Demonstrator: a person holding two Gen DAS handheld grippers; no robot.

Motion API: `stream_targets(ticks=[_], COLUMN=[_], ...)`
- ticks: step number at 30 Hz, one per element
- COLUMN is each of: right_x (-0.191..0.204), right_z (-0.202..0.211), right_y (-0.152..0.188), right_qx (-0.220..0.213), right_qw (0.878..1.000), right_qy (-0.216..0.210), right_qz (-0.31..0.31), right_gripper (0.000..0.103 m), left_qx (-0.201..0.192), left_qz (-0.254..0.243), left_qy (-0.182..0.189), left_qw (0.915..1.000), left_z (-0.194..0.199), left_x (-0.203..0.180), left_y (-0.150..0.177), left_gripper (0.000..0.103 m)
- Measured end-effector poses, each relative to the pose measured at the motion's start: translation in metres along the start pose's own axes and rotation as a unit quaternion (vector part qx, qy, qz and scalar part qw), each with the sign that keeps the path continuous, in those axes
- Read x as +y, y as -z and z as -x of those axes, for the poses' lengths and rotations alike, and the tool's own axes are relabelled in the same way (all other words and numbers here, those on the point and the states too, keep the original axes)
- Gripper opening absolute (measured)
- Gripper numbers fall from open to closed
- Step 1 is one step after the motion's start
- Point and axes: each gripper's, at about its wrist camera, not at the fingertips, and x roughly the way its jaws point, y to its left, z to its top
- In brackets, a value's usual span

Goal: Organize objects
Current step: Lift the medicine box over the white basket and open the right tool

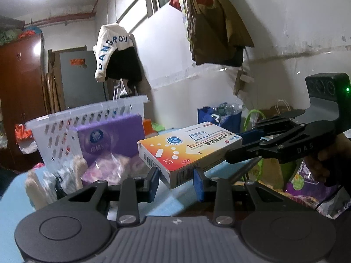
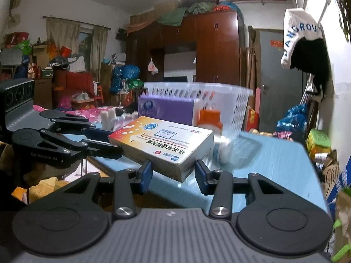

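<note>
A white and orange medicine box is held in the air above the blue table. My left gripper has its blue pads on both sides of one end of the box. My right gripper has its pads on both sides of the other end of the box. Each gripper also shows in the other's view, the right one at the right and the left one at the left. A white slotted basket stands behind the box.
A purple tissue pack leans in front of the basket. An orange item stands beside the basket. Clear wrapped packs lie at the table's left. A small bottle lies on the table.
</note>
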Motion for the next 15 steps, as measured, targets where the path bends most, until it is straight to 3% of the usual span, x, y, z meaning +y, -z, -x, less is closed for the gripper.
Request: stream_targets(ticks=[10, 15], right_x=[-0.019, -0.03], right_z=[-0.028, -0.067], right_y=[-0.072, -0.102], right_qx=[-0.025, -0.026], right_qw=[0.999, 0.999], right_qy=[0.0, 0.0], right_qz=[0.023, 0.038], right_gripper=[0.046, 0.046], left_qx=[-0.049, -0.049], left_qz=[-0.016, -0.025], left_qy=[-0.023, -0.045], left_qw=[0.9984, 0.9975], left_z=[-0.004, -0.024], left_x=[0.031, 0.066], left_y=[-0.062, -0.097], left_gripper=[0.038, 0.038])
